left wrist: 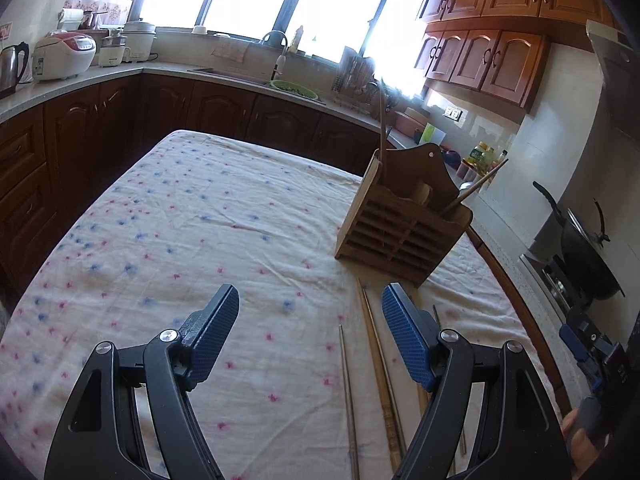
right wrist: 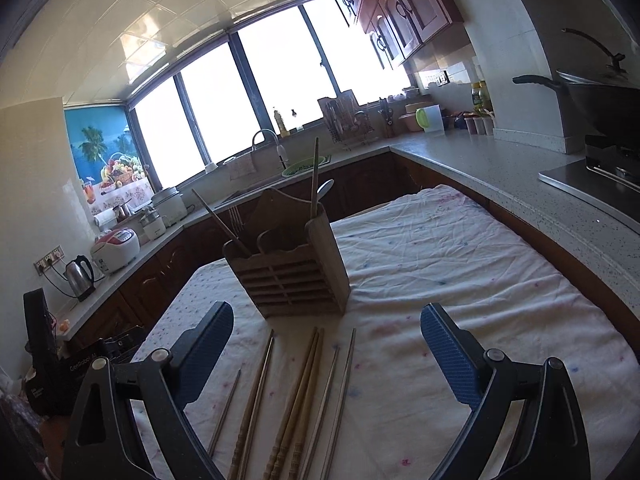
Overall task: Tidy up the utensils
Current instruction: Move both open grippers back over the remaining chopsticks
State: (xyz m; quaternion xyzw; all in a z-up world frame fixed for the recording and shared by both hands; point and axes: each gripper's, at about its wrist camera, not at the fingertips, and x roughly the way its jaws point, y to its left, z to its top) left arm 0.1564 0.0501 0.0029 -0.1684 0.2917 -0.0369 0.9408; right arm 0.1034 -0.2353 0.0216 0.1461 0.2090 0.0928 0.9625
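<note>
Both tongs gaped wide and held nothing. Left tongs (left wrist: 310, 308) and right tongs (right wrist: 326, 326) hung above the chopsticks (right wrist: 298, 396) on the bench (right wrist: 440, 280).

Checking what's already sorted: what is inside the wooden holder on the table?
The wooden holder has two chopsticks sticking out: one leaning, one upright. A spoon bowl and fork tines show above its rim. Its slatted walls hide anything lower.

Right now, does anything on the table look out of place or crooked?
Several chopsticks lie loose on the tablecloth in front of the wooden utensil holder instead of inside it. One chopstick already in the holder leans sharply outward.
</note>
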